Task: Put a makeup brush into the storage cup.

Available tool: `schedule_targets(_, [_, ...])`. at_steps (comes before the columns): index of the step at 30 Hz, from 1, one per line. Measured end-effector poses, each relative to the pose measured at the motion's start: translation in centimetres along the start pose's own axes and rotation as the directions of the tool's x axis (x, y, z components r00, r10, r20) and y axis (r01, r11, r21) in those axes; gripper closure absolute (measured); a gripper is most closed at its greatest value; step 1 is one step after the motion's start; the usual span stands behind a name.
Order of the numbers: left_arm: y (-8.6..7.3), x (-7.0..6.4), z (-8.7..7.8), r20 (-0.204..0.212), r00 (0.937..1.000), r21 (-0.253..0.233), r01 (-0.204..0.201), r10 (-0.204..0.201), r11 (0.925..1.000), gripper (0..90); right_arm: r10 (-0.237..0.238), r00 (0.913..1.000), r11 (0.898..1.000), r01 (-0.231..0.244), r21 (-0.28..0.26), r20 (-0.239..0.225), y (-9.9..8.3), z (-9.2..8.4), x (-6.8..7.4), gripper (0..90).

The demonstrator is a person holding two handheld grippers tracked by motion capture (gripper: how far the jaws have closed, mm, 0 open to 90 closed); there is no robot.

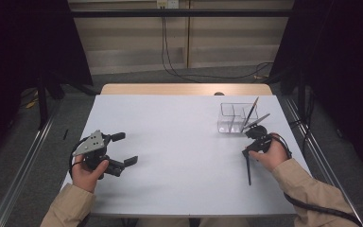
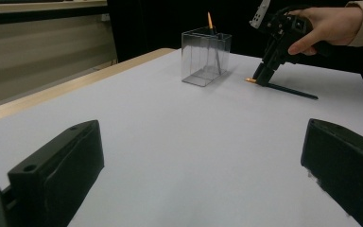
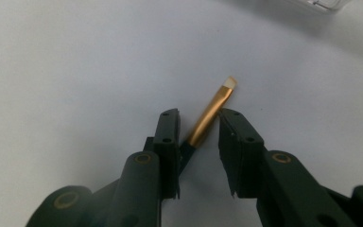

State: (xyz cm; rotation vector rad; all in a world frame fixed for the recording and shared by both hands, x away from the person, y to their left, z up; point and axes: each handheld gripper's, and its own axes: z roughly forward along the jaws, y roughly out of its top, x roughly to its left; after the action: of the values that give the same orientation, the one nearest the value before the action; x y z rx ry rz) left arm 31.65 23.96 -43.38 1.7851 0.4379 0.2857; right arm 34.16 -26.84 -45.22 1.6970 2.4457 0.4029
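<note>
A thin brush [image 1: 248,171] with a dark handle and a gold ferrule [image 3: 212,111] lies flat on the white table [image 1: 179,142], at its right. My right gripper [image 1: 246,152] points down at its ferrule end, just in front of a clear container [image 1: 234,118]. In the right gripper view, the right gripper [image 3: 199,118] has the ferrule between its jaws with a gap still showing on either side. My left gripper [image 1: 125,149] rests at the table's left, jaws wide apart and holding nothing. The left gripper view looks past the left gripper [image 2: 203,132] to the container [image 2: 205,56], the right gripper [image 2: 262,80] and the brush [image 2: 290,91].
The clear container has two compartments and stands at the far right of the table; two brushes [image 1: 252,111] lean in it. A wooden strip [image 1: 186,89] runs along the table's far edge. Cables trail from both grippers.
</note>
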Motion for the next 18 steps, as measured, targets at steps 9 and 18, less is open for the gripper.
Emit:
schedule_targets(9, [-0.03, 0.01, -0.01, -0.003, 1.0000, 0.002, 0.001, -0.001, 1.0000, 0.0, -0.023, 0.9994, 1.000, 0.023, 0.015, -0.026, 0.24, 0.06, 0.37, 83.2])
schedule_targets(18, [-0.03, 0.00, 0.03, -0.002, 1.0000, 0.005, -0.001, 0.001, 1.0000, 0.0, -0.026, 0.9990, 0.999, 0.026, 0.021, -0.036, 0.32, 0.06, 0.20, 83.2])
